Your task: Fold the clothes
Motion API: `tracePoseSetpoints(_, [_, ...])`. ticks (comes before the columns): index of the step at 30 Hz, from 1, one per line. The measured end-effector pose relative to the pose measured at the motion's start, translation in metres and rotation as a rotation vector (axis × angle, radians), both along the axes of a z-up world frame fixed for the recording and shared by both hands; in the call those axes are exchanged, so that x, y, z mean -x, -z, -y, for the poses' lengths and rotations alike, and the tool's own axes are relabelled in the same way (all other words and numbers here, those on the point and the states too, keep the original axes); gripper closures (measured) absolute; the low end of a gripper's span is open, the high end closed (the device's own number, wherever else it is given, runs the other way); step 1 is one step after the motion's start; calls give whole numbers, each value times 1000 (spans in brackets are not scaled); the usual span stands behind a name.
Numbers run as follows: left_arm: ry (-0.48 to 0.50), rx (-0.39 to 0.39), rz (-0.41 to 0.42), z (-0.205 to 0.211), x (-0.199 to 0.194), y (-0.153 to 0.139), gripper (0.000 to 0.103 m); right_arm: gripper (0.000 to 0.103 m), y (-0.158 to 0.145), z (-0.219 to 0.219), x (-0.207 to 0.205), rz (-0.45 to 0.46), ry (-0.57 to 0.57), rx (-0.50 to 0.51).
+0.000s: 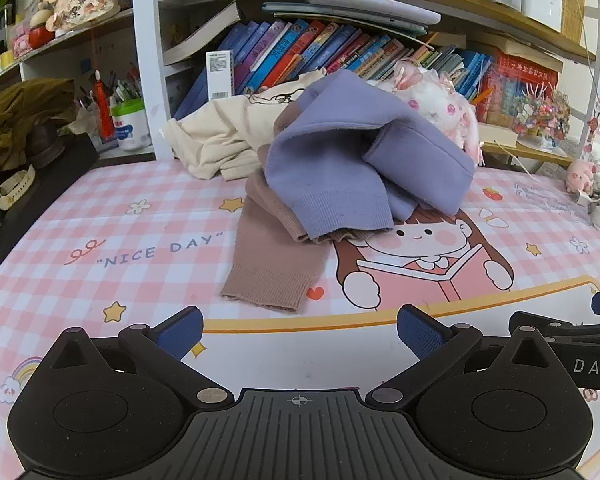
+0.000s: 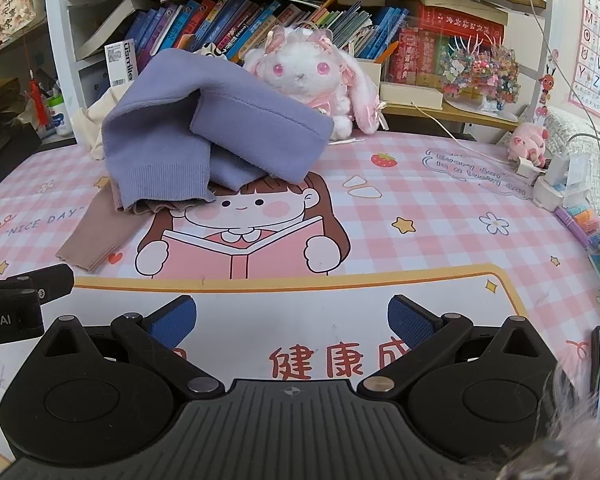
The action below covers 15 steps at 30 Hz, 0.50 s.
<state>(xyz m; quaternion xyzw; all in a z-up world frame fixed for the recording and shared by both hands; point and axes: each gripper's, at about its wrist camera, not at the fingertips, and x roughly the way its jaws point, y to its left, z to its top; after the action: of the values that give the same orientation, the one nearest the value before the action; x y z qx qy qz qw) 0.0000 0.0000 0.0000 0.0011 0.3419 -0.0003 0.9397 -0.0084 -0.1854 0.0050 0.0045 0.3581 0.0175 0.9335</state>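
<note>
Two tools in view, both with blue-padded fingers spread wide and nothing between them: left tool (image 1: 299, 334) and right tool (image 2: 292, 320), each held low over the near edge of the bench (image 2: 440, 248), side by side. Bench carries a pink checked mat with a cartoon girl reading a book and the words "NICE DAY". Clothes sit in an unfolded heap toward the back, left of centre. Purple sweater (image 1: 352, 160) lies rumpled on top, one ribbed cuff hanging toward the front. Under it, a brown garment (image 1: 274, 264) with a ribbed hem reaches out flat toward the left tool, apart from it. Cream garment (image 1: 216, 140) bunched behind, against the bookshelf (image 1: 300, 52). White plush rabbit (image 2: 308, 72) sits upright just behind the purple sweater's right side. Small pink plush (image 2: 528, 142) at the far right of the bench.
</note>
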Motion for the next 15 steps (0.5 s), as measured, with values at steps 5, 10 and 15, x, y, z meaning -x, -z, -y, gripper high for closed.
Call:
tracePoseSetpoints(5, [1,-3,4,0,0,-1,0,0,0,-1,0,-1,0,-1])
tracePoseSetpoints(10, [3,-4,2,-1,1,0,0,0,0,-2,0,0,-1,-1])
tracePoseSetpoints(15, [2,-3,1,-2,1,-2,0,0,0,-2,0,-2,2,0])
